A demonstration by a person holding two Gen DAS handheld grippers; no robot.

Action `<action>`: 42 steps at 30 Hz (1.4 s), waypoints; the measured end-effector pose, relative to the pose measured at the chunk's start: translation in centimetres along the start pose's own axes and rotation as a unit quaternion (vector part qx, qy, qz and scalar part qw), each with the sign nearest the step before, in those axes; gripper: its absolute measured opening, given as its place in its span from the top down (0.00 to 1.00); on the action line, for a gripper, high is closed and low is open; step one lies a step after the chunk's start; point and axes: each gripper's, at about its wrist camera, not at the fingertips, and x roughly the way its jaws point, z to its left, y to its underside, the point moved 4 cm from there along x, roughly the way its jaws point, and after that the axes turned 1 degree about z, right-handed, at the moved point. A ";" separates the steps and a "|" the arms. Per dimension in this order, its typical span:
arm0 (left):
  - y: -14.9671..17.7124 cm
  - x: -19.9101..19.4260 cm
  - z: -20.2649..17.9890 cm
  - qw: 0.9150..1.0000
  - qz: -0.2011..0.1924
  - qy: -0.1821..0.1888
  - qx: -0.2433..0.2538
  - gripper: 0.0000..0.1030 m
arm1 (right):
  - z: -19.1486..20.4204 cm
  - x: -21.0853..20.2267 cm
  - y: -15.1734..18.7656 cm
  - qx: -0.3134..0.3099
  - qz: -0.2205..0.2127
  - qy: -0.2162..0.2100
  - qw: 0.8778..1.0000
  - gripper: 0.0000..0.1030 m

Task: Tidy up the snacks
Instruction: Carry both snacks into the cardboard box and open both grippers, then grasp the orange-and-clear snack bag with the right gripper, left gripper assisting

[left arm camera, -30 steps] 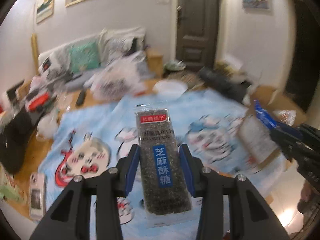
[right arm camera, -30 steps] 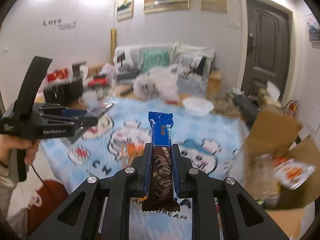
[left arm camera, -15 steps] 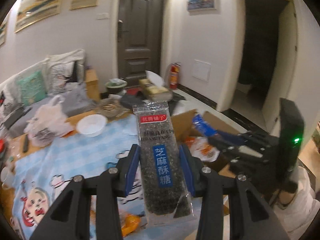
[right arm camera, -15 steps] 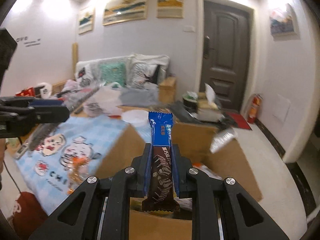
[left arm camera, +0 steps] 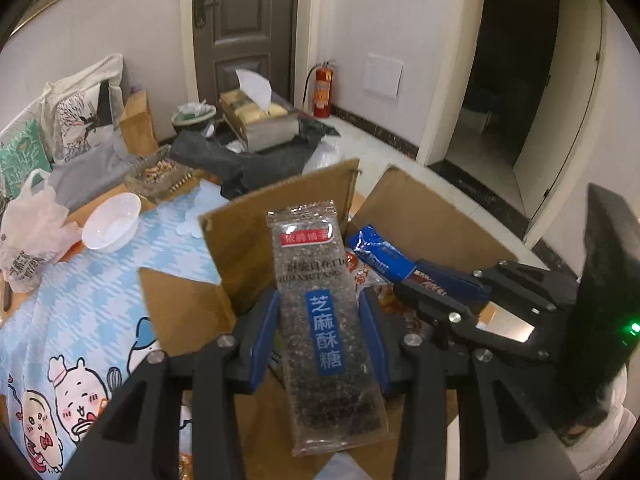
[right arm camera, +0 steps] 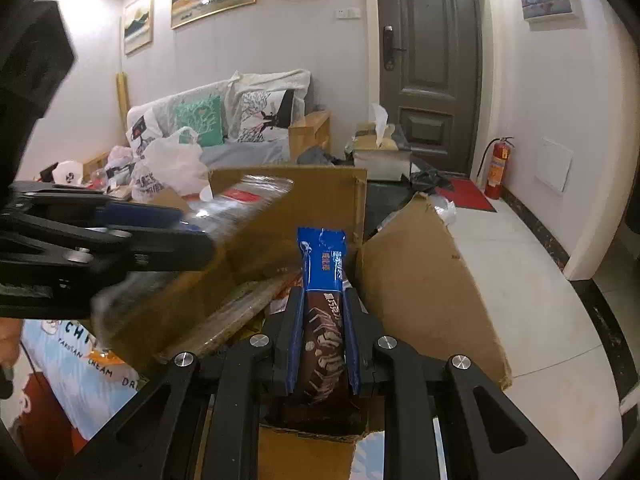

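An open cardboard box (left arm camera: 280,236) stands at the edge of a blue checked cartoon tablecloth (left arm camera: 92,300), its flaps raised, and inside it lie several snack packets, among them an orange-and-white one (left arm camera: 360,276) partly hidden behind the held packs; in the right wrist view a long clear-wrapped packet (right arm camera: 224,316) leans along the box's inner wall. The left gripper (left arm camera: 324,328) is clenched on a sesame brittle pack (left arm camera: 324,320), its blue-lined fingers (left arm camera: 264,332) pressing the pack's two long edges, and holds it upright above the box opening. That pack is a long transparent sleeve filled with dark, speckled sesame candy, with a red brand strip near the top seal and a blue vertical label printed in white Chinese characters. The right gripper (right arm camera: 324,340) grips a chocolate bar (right arm camera: 323,304) narrowly between its blue-lined fingers (right arm camera: 294,344), also over the box interior; the same gripper shows in the left wrist view (left arm camera: 440,280) reaching in from the right with the bar's blue end (left arm camera: 380,254) pointing toward the box's far flap. The bar's wrapper is bright blue at the crimped top with a small red patch, and brown below with a picture of chocolate pieces. On the tablecloth beyond the box sit a white bowl (left arm camera: 112,222) and a white plastic bag (left arm camera: 32,236). A red fire extinguisher (left arm camera: 323,90) stands by the door.
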 end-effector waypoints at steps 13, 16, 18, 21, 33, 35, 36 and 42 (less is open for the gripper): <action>0.0 1.0 0.3 1.000 0.020 0.004 -0.012 0.60 | 0.1 1.0 -0.2 0.001 0.007 -0.003 1.000 0.82; -0.1 0.4 0.7 1.000 0.012 0.002 -0.015 0.55 | 0.2 0.7 -0.3 0.001 0.004 -0.001 1.000 0.76; -0.1 -0.3 0.8 1.000 0.007 0.001 -0.016 0.55 | 0.4 0.2 -0.5 -0.001 -0.001 0.001 1.000 0.73; 0.1 -1.5 1.3 1.000 -0.003 -0.002 -0.017 0.54 | 0.8 -0.3 -0.7 -0.004 -0.005 0.002 1.000 0.70; 3.2 -10.0 7.7 0.996 -0.061 -0.050 -0.048 0.46 | 6.7 -3.2 -2.4 -0.017 -0.030 -0.052 0.998 0.51; 4.6 -11.3 9.7 0.994 -0.065 -0.065 -0.058 0.45 | 9.1 -3.4 -2.6 -0.027 -0.033 -0.076 0.996 0.50; 5.3 -11.9 10.8 0.993 -0.065 -0.072 -0.062 0.45 | 10.0 -3.4 -2.6 -0.032 -0.033 -0.084 0.995 0.50; 10.5 -13.9 16.8 0.989 -0.061 -0.103 -0.091 0.40 | 18.0 -1.9 -2.0 -0.065 -0.011 -0.157 0.985 0.49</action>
